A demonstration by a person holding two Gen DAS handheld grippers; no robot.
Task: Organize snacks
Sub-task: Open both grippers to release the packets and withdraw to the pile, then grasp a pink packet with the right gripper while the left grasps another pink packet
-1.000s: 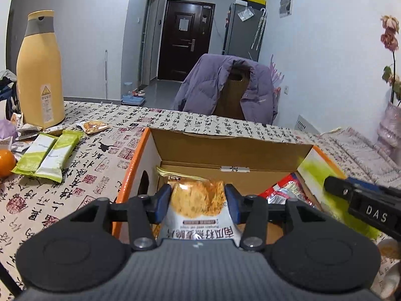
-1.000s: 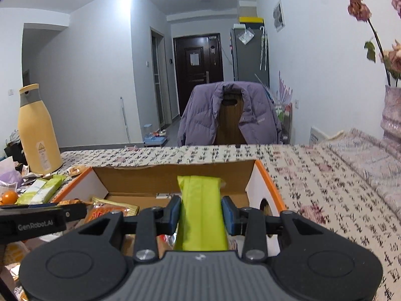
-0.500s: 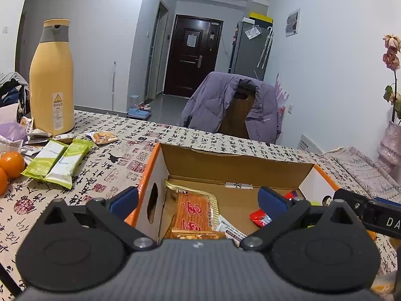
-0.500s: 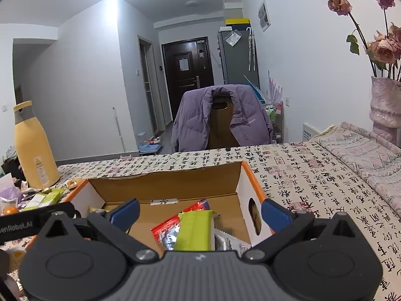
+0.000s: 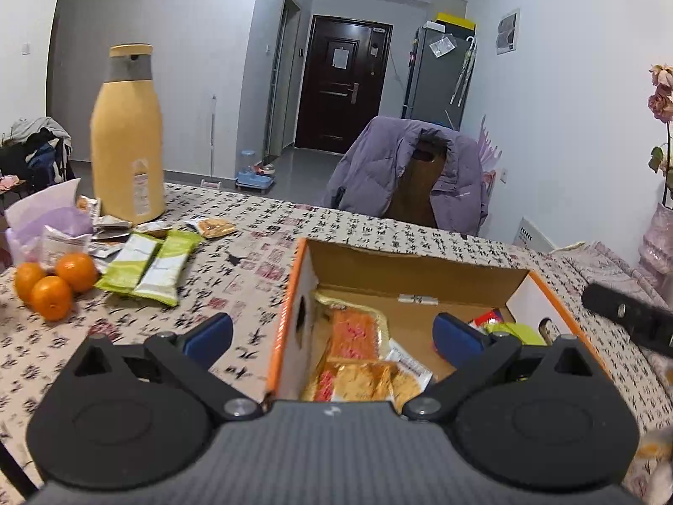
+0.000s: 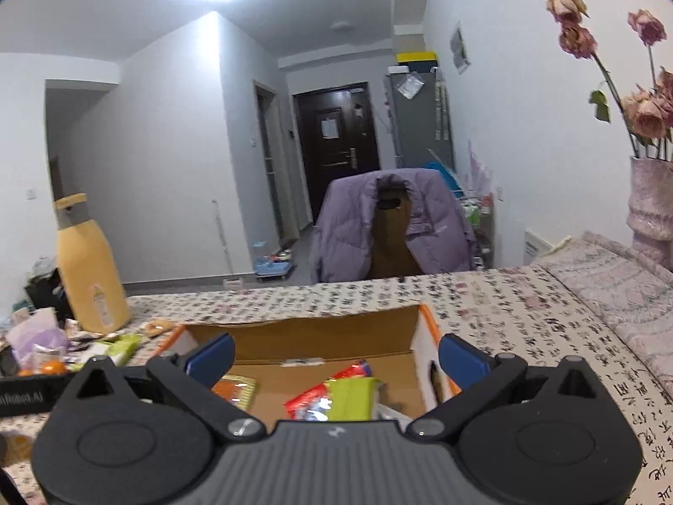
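A table with a black-and-red lettered cloth (image 5: 260, 261) fills the room near a dark door (image 5: 340, 84). Both the left gripper (image 5: 332, 332) and right gripper (image 6: 336, 355) gape wide and hold nothing. The open orange-edged cardboard box (image 5: 416, 269) of snacks sits between and below their jaws.

My left gripper (image 5: 332, 336) and right gripper (image 6: 336, 357) now gape, raised; orange packet (image 5: 366, 372) and green packet (image 6: 351, 397) seemingly lie in the box (image 5: 420, 261).

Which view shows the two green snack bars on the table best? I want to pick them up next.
The left wrist view: the green snack bars lie side by side, unobstructed, beside the oranges. In the right wrist view only a small blurred green patch shows at the left, partly behind the other hand-held gripper.
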